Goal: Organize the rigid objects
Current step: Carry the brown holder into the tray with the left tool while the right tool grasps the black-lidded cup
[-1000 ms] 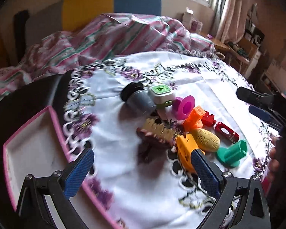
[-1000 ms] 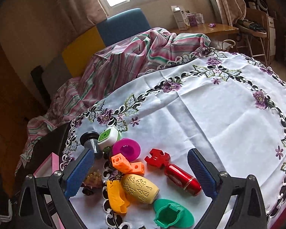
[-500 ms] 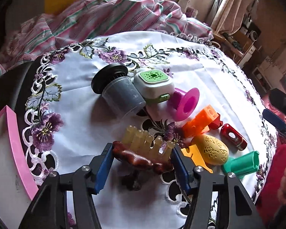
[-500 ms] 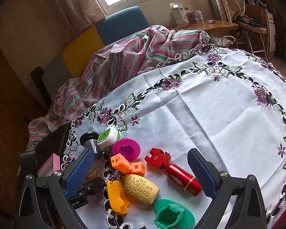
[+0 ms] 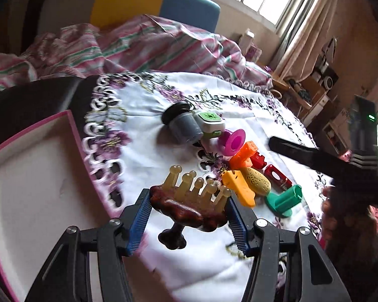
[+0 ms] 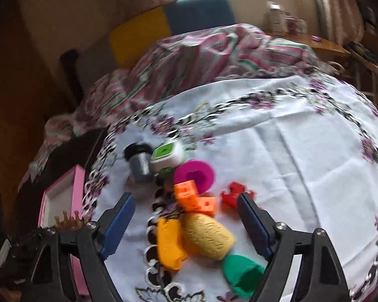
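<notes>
My left gripper (image 5: 189, 216) is shut on a brown stand with pale pegs (image 5: 189, 201) and holds it above the white tablecloth, next to the pink-rimmed box (image 5: 32, 176). A cluster of toys lies beyond: grey cup (image 5: 181, 125), green-topped white box (image 5: 209, 122), magenta spool (image 5: 233, 141), orange block (image 5: 244, 153), yellow piece (image 5: 239, 186), tan egg (image 5: 257, 181), red piece (image 5: 277, 176), green piece (image 5: 284, 198). My right gripper (image 6: 186, 224) is open, low over the orange block (image 6: 191, 196), yellow piece (image 6: 168, 244) and tan egg (image 6: 209, 236).
The pink box (image 6: 63, 196) sits at the table's left edge, on a dark surface. A striped pink cloth (image 5: 138, 47) is heaped behind the table. The right gripper's arm (image 5: 315, 158) crosses the right side in the left wrist view. The green piece (image 6: 242, 276) lies near my right finger.
My left gripper has closed on the peg stand and lifted it off the cloth towards the pink box. My right gripper has moved down and closer over the toy cluster.
</notes>
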Tool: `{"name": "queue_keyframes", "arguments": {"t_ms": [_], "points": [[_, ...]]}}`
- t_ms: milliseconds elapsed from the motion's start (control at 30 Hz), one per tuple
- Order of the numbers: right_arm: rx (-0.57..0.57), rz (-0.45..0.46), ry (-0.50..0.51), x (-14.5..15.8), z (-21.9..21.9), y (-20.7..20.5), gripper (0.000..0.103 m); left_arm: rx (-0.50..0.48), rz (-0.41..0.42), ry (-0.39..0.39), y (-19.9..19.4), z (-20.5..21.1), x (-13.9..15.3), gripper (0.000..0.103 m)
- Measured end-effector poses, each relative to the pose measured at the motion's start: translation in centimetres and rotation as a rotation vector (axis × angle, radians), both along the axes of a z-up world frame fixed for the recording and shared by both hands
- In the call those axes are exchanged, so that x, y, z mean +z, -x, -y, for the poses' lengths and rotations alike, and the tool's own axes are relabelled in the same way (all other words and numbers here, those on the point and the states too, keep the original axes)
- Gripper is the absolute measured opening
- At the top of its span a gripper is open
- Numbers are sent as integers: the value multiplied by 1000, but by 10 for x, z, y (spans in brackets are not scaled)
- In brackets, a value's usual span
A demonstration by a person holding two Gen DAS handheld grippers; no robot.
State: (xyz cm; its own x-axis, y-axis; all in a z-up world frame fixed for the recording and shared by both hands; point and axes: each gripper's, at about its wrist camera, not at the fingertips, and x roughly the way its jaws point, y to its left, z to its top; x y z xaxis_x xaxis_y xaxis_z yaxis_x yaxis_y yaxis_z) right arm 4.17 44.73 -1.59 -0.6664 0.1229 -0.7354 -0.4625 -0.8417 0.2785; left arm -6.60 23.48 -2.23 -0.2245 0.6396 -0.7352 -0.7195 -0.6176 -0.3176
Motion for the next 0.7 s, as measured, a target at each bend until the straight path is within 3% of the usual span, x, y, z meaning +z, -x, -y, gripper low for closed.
{"name": "queue_keyframes", "arguments": {"t_ms": [233, 467, 500, 600, 700], "points": [[223, 116, -132, -2, 39, 88, 73, 75, -11, -34, -1, 56, 9, 59], [299, 336, -286, -38, 47, 168, 72, 167, 11, -44, 12, 104, 5, 59], [308, 372, -288, -47, 47, 176, 70, 185, 18, -45, 15, 112, 4, 59], [323, 446, -286, -69, 47, 188, 45, 230, 31, -44, 23, 130, -1, 59], [319, 424, -266, -70, 50, 183, 43, 272, 31, -42, 32, 143, -4, 59]]}}
